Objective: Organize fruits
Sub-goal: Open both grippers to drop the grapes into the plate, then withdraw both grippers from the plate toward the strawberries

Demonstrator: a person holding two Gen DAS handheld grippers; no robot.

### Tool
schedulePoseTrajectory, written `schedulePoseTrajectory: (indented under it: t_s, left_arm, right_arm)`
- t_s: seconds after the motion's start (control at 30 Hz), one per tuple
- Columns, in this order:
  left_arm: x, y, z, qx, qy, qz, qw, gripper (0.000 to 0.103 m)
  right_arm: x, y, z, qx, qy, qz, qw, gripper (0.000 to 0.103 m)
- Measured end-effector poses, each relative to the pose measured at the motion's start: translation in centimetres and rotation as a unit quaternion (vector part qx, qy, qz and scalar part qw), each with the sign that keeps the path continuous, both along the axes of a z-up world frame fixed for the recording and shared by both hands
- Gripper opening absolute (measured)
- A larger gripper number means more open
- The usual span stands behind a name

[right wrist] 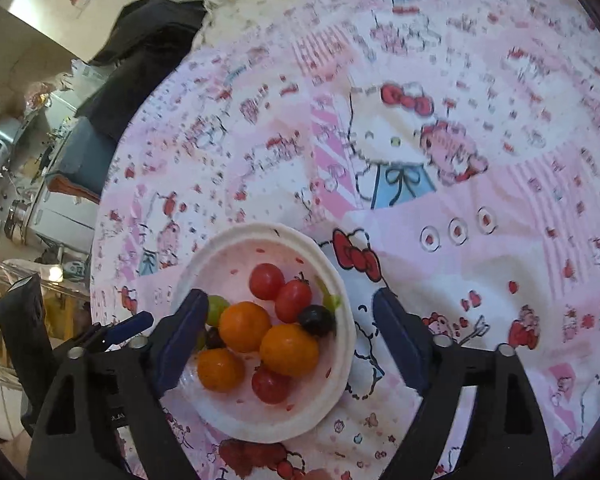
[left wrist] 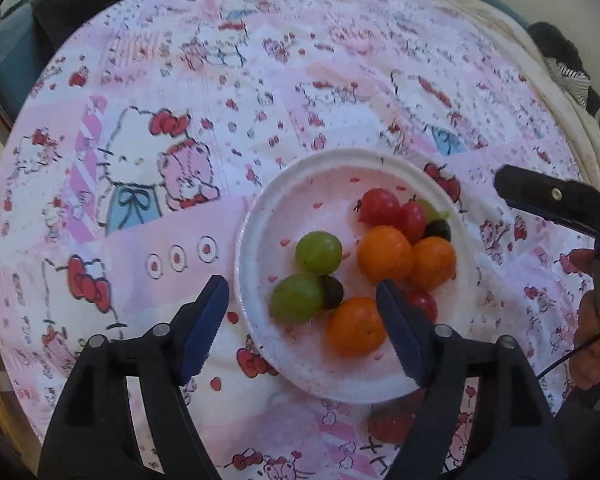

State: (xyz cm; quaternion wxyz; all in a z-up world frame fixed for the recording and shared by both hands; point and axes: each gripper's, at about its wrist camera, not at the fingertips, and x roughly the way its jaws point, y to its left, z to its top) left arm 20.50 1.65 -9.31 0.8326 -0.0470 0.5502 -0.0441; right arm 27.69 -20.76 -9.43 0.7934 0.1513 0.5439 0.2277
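I had both grippers over the white plate (left wrist: 260,216) on the table, which is covered by a pink cartoon-print cloth (left wrist: 220,80). My left gripper (left wrist: 302,320) stood wide, with nothing pressed between its pads; one finger hung outside the plate's rim and the other over the fruit, beside an orange fruit (left wrist: 355,326). My right gripper (right wrist: 288,340) was wide too and held nothing, straddling the plate's near side.

The fruit all sat in the plate, loosely sorted by colour, which I judged was the point of the task. Two green grapes (left wrist: 305,276) lay together on one side, with a small dark grape (left wrist: 333,291) touching the nearer one. Three orange fruits clustered in the middle, and red cherry tomatoes (left wrist: 394,210) gathered at the far rim, where a second dark grape (left wrist: 438,230) lay against them. Another red tomato (left wrist: 422,300) sat half hidden behind my left gripper's finger.

Below the plate in the left wrist view I saw a red shape (left wrist: 390,424) on the cloth; I could not tell whether it was fruit or print. I judged the sorting nearly finished.
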Motion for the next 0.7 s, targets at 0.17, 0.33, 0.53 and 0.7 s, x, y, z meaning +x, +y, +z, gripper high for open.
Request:
schedulePoseTrajectory:
  t_s: [0.17, 0.33, 0.53, 0.7]
  left_arm:
    - [-1.9, 2.3, 3.4, -0.006, -0.050, 0.057, 0.9971, 0.073]
    - [-4.4, 2.9, 6.6, 0.037, -0.107, 0.076, 0.9907, 0.073]
    - [-7.6, 3.0, 8.1, 0.049, -0.127, 0.080, 0.9874, 0.081]
    - [-10.0, 2.5, 8.7, 0.043, -0.134, 0.082, 0.9867, 0.087]
  right_arm:
    - [-2.1, -0.8, 2.9, -0.009, -0.043, -0.004, 0.999, 0.103]
    - [-4.8, -1.3, 5.1, -0.015, -0.077, -0.008, 0.997, 0.103]
    - [-8.7, -2.0, 6.3, -0.020, -0.094, -0.018, 0.995, 0.103]
    - [-12.1, -2.0, 6.6, -0.030, -0.100, -0.018, 0.994, 0.103]
